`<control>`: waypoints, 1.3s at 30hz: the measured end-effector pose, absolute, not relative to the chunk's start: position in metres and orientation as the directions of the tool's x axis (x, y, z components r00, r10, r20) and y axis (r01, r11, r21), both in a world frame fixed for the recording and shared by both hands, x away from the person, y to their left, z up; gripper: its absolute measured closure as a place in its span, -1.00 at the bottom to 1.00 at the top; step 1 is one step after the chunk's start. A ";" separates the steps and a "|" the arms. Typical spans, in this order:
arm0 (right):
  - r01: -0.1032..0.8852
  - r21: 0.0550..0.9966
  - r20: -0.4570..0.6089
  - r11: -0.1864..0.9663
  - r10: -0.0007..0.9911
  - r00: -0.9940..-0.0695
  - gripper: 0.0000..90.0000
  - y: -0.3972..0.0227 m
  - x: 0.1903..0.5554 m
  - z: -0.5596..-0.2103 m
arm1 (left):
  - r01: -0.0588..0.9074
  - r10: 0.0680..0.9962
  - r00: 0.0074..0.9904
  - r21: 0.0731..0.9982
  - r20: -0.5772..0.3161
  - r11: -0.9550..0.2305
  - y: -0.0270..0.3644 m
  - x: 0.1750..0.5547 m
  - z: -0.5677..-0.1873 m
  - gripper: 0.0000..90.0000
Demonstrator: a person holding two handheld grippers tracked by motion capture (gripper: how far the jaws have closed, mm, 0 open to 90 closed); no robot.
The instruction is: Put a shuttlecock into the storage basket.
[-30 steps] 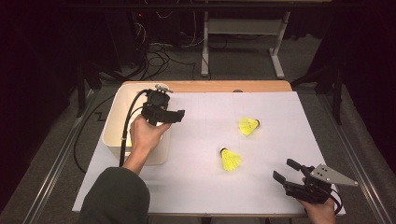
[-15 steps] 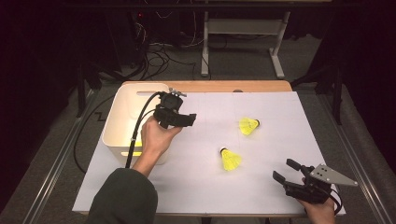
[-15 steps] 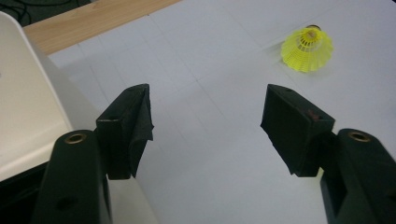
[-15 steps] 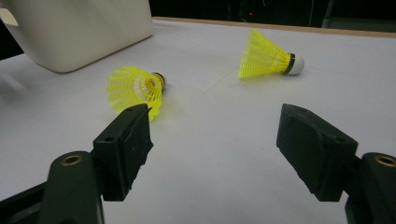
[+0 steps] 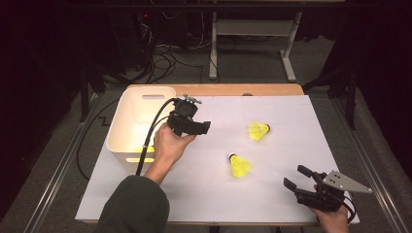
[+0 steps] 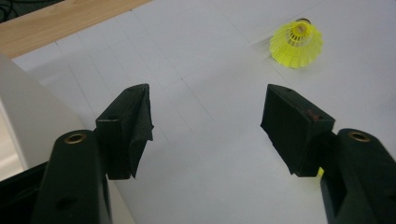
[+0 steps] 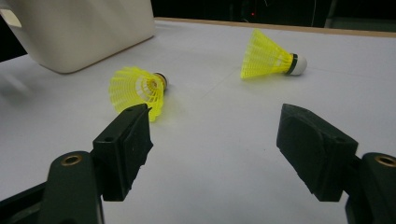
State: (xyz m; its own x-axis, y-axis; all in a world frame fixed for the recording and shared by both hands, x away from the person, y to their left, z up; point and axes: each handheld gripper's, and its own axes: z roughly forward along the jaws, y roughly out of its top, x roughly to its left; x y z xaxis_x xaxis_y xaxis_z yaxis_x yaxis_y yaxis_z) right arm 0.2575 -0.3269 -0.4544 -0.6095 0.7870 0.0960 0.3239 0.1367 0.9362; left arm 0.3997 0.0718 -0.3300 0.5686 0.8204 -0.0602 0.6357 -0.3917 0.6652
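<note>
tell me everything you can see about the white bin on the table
The white rectangular plastic bin stands upright at the table's left side, its open top facing up. Its walls are smooth with rounded corners, and a slot handle is cut into the far wall and another into the near wall. Something yellow lies inside near the front wall, partly hidden. The left tongs are held open just right of it, their cable passing over its right rim.
</note>
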 end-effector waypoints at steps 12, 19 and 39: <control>0.323 0.936 0.097 0.136 0.786 -0.611 -0.40 -0.327 0.258 -0.454 | 0.635 0.810 0.580 0.670 -0.083 -0.385 0.063 0.397 -0.337 -0.24; 0.323 0.936 0.093 0.142 0.784 -0.614 -0.40 -0.326 0.258 -0.454 | 0.635 0.806 0.584 0.670 -0.092 -0.384 0.061 0.395 -0.342 -0.25; 0.318 0.939 0.093 0.135 0.787 -0.609 -0.40 -0.328 0.257 -0.454 | 0.646 0.793 0.597 0.656 -0.118 -0.389 0.050 0.394 -0.363 -0.24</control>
State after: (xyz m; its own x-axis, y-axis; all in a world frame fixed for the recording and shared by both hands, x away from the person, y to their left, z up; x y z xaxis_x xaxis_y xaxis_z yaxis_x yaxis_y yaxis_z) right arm 0.2572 -0.3277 -0.4540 -0.6095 0.7873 0.0933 0.3178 0.1349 0.9385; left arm 0.3939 0.0498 -0.3626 0.5972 0.7934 -0.1181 0.6465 -0.3889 0.6564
